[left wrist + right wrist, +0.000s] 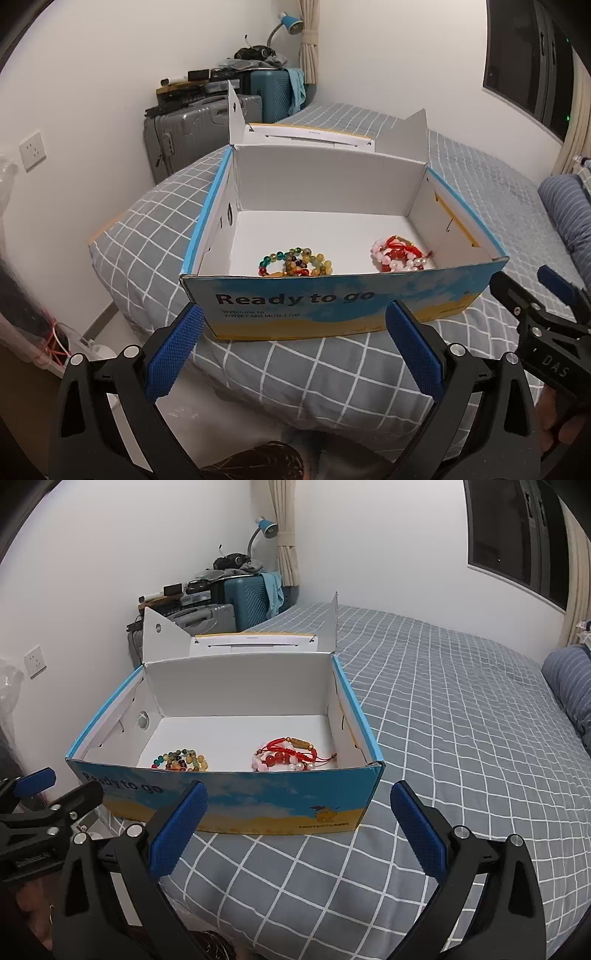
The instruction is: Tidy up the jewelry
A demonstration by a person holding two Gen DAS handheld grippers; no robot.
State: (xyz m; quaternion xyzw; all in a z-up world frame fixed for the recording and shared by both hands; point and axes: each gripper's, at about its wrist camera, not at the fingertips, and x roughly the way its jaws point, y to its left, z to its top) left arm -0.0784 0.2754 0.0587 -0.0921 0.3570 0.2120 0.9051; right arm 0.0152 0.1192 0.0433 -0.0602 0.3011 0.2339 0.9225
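Both tongs, left gripper point(293, 345) and right gripper point(299, 825), gape empty; bead bracelets point(180, 761) at centre frame look light and slippery, so hook a strand.

1 open box point(343, 310) ahead of both claws. 2 heaps of bead bracelets in it: 1 multicolour heap point(297, 263), 1 red-pink heap point(291, 756); bracelets per heap can't tell. 2 suitcases point(188, 136) far behind. 1 lamp point(264, 530).

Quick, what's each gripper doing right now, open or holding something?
Left gripper: open, holding nothing, in front of the box.
Right gripper: open, holding nothing.
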